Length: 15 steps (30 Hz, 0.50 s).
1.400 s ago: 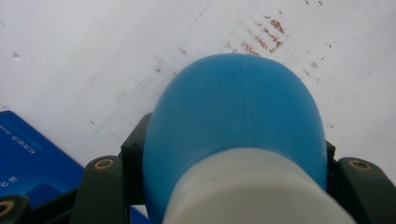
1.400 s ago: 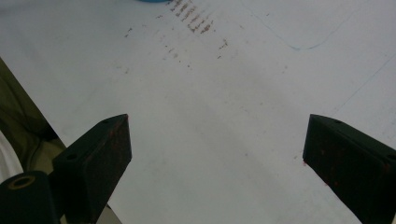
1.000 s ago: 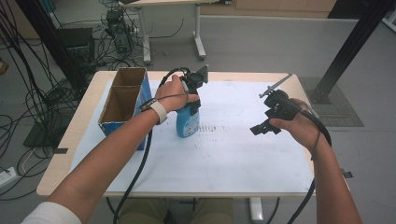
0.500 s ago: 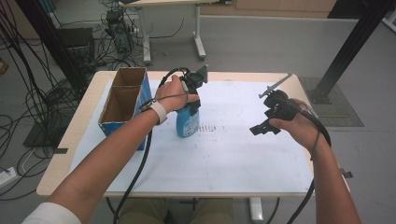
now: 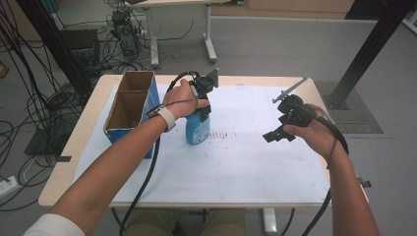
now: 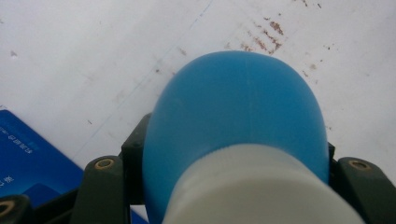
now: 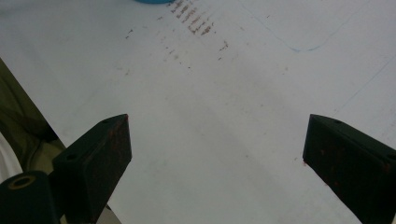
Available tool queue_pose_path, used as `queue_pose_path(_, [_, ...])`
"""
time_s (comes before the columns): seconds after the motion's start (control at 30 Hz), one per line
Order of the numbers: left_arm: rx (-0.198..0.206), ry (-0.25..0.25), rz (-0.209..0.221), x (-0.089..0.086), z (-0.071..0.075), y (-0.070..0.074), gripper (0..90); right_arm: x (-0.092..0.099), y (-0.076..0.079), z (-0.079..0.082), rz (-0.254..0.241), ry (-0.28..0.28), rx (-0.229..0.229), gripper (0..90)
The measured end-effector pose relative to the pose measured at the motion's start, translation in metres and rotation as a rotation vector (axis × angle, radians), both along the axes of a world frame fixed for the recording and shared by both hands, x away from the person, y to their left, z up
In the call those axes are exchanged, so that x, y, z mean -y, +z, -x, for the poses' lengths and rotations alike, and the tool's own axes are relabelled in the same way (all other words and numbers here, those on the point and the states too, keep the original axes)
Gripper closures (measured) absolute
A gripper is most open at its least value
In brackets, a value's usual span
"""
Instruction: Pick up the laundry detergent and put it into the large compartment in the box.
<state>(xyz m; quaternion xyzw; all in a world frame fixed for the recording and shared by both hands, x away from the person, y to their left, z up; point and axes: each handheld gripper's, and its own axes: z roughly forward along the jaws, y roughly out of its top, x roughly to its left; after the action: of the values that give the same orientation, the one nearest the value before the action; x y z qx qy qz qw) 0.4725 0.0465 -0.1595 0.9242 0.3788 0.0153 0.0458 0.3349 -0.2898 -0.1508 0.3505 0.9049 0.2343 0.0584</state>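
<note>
A blue bottle (image 5: 197, 129) with a white cap stands upright on the white sheet (image 5: 236, 162) just right of the cardboard box. My left gripper (image 5: 202, 101) comes down on its top and is shut on it. In the left gripper view the blue bottle (image 6: 233, 107) bulges up between the two black jaws, its white cap (image 6: 261, 186) closest to the camera. My right gripper (image 5: 278, 133) hovers over the right side of the sheet, apart from the bottle. In the right gripper view its jaws stand wide open around nothing, at right gripper (image 7: 215, 154), with only the sheet below.
An open cardboard box (image 5: 129, 112) with a blue side stands at the table's left, touching distance from the bottle. Brown speckles (image 7: 191, 23) mark the sheet near the bottle. Black cables trail from both grippers off the front edge. Cables and a desk frame sit on the floor beyond.
</note>
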Motion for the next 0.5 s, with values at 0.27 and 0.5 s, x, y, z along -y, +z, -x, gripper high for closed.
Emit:
queue_pose_path(0.27, [0.003, 0.0, 0.003, -0.0008, 0.0006, -0.0001, 39.3, -0.0008, 0.0004, 0.0001, 0.0, 0.001, 0.001, 7.8])
queue_pose_path(0.5, [0.003, 0.0, 0.004, -0.0013, 0.0008, -0.0001, 39.3, -0.0019, -0.0003, -0.0011, -0.001, 0.005, 0.0, 7.8])
